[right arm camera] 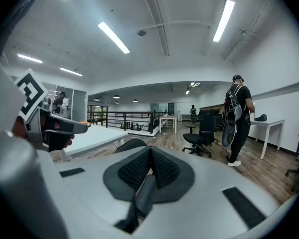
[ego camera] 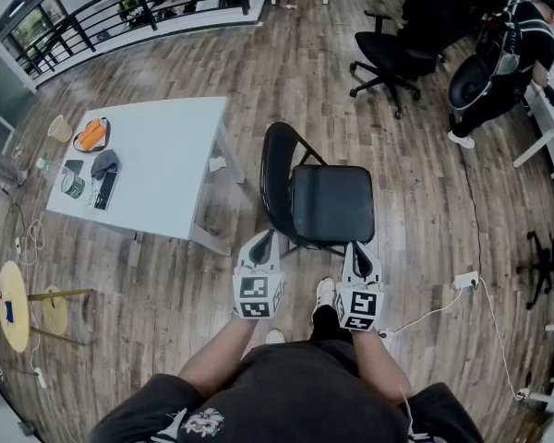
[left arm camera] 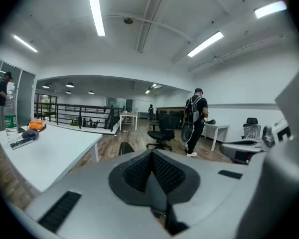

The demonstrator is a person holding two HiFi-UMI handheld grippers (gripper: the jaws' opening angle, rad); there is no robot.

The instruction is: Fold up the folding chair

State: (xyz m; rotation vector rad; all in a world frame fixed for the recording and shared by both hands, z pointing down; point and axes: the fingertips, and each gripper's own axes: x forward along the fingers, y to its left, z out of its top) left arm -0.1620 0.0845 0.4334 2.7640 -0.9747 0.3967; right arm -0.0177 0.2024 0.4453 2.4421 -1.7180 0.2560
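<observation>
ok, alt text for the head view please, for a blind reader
Seen from above, a black folding chair stands unfolded on a wood floor, with the person's left gripper and right gripper shut and empty close to its seat's near edge. A white table with small items stands to its left; a black office chair and another person are beyond.

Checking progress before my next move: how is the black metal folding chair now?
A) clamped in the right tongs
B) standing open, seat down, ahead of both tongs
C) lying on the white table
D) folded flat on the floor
B: the black metal folding chair stands open, seat level, just ahead of the left tongs and right tongs, both shut on nothing.
</observation>
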